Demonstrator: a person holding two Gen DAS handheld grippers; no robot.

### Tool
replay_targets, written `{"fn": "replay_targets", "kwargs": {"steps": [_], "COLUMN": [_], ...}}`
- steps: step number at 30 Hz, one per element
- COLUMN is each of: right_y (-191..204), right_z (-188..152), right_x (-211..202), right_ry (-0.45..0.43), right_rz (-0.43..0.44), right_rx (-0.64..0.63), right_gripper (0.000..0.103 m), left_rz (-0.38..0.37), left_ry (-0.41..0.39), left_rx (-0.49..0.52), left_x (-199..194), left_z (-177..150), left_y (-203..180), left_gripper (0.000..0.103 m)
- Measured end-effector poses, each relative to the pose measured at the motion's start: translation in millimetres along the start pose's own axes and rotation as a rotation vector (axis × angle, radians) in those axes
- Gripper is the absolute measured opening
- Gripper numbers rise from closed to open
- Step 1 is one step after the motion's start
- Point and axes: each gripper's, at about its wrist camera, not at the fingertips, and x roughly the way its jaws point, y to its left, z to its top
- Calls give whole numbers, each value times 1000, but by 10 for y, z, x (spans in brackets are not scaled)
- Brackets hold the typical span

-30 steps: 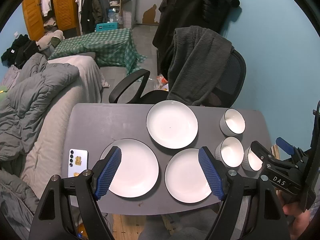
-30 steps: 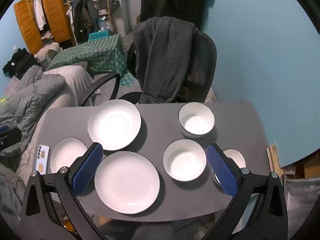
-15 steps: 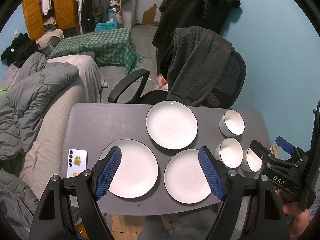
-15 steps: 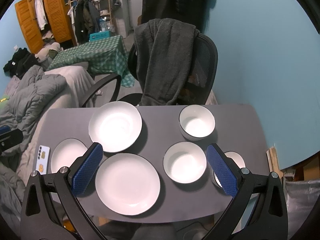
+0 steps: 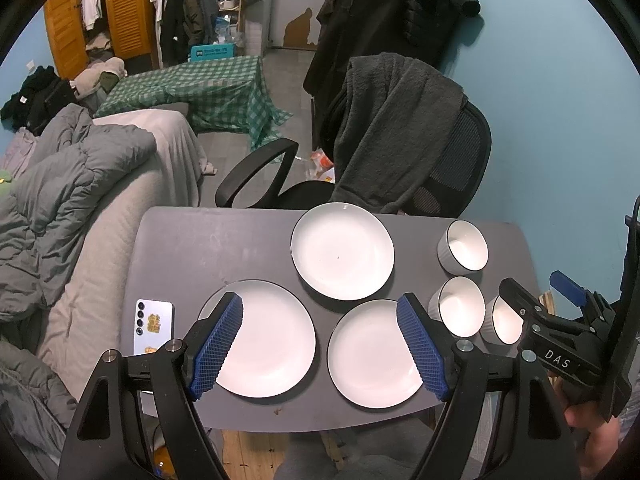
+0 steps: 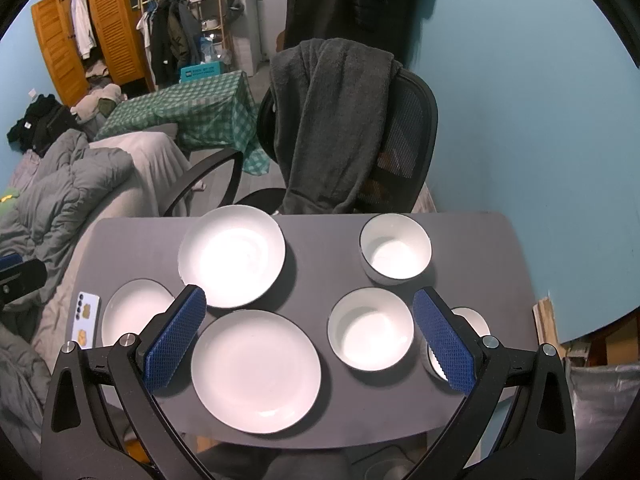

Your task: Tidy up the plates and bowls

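**Desk editor:** What had changed by this frame?

**Photographer:** Very little. Over the previous second both views barely drifted; nothing on the grey rounded desk (image 6: 472, 240) had been touched. The left claw (image 5: 320, 344) hovered with its blue ridged pads wide apart and empty, low in its frame over the two nearer plates. The right claw (image 6: 308, 340) hung likewise, spread and holding nothing. I judged the sorting had not yet begun.

**Desk editor:** Where did the crockery sit?

**Photographer:** In the left wrist view, three flat white dark-rimmed plates lay in a triangle at centre frame: the far plate (image 5: 342, 251), the left near plate (image 5: 268, 340) and the right near plate (image 5: 374, 354). Three white dark-rimmed bowls ran down the right of the frame: the far bowl (image 5: 466, 246), the middle bowl (image 5: 460, 307) and the near bowl (image 5: 505, 320), the last two almost touching.

**Desk editor:** Anything in the way?

**Photographer:** A white smartphone (image 5: 153, 327) lay just beside the left near plate at lower left. A black mesh office chair draped with a grey fleece (image 6: 332, 128) stood behind the desk, clear of the dishes. The plates sat close together, so lifting one by its rim might nudge a neighbour.
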Motion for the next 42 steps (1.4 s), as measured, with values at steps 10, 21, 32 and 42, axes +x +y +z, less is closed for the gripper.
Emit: {"fn": "replay_targets", "kwargs": {"steps": [10, 21, 32, 42], "right_y": [0, -37, -130, -187], "right_z": [23, -157, -509, -868], "right_x": [33, 317, 640, 850], "right_ry": [10, 59, 132, 193], "right_rz": [2, 29, 47, 60], "right_rx": [1, -26, -44, -20], "right_gripper": [102, 102, 102, 100], "left_rz": [-6, -52, -57, -74], "left_ry": [8, 81, 187, 282], "left_rx": [5, 14, 112, 145], "left_x": [41, 435, 940, 1329], "left_z": [5, -200, -604, -894], "left_y": [-26, 60, -61, -148], "left_gripper": [81, 81, 80, 80]}}
